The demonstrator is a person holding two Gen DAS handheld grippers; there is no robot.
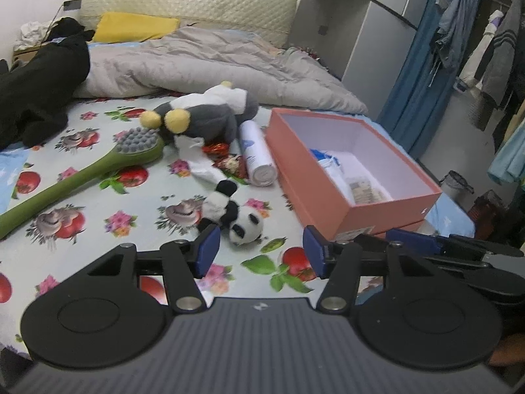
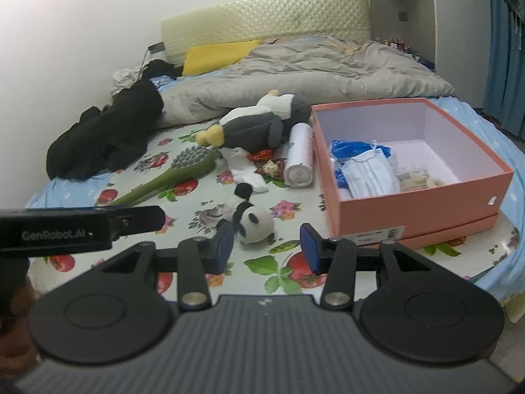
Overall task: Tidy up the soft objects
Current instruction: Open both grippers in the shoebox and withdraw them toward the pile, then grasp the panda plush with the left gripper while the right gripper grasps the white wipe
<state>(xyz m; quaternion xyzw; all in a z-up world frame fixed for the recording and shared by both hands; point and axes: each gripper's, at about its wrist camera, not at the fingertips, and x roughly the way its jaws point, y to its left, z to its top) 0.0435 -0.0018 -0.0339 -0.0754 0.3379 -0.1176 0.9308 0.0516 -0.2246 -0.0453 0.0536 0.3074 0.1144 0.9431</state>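
Observation:
A small panda plush (image 1: 234,213) (image 2: 251,215) lies on the flowered bed sheet, just ahead of both grippers. Behind it lies a larger grey and white plush with yellow feet (image 1: 203,113) (image 2: 259,121). An open salmon-pink box (image 1: 352,164) (image 2: 410,164) stands to the right, holding a blue and white soft packet (image 2: 364,164). My left gripper (image 1: 261,251) is open, nothing between its blue pads. My right gripper (image 2: 267,246) is open too and empty. The left gripper's body shows as a black bar at the left of the right wrist view.
A green long-handled brush (image 1: 82,177) (image 2: 170,177), a white cylinder can (image 1: 256,152) (image 2: 298,157), crumpled white tissue (image 1: 197,161) and red wrappers (image 1: 226,161) lie by the plushes. Black clothing (image 1: 36,88) and a grey quilt (image 1: 203,62) fill the far bed. Hanging clothes (image 1: 485,46) stand at right.

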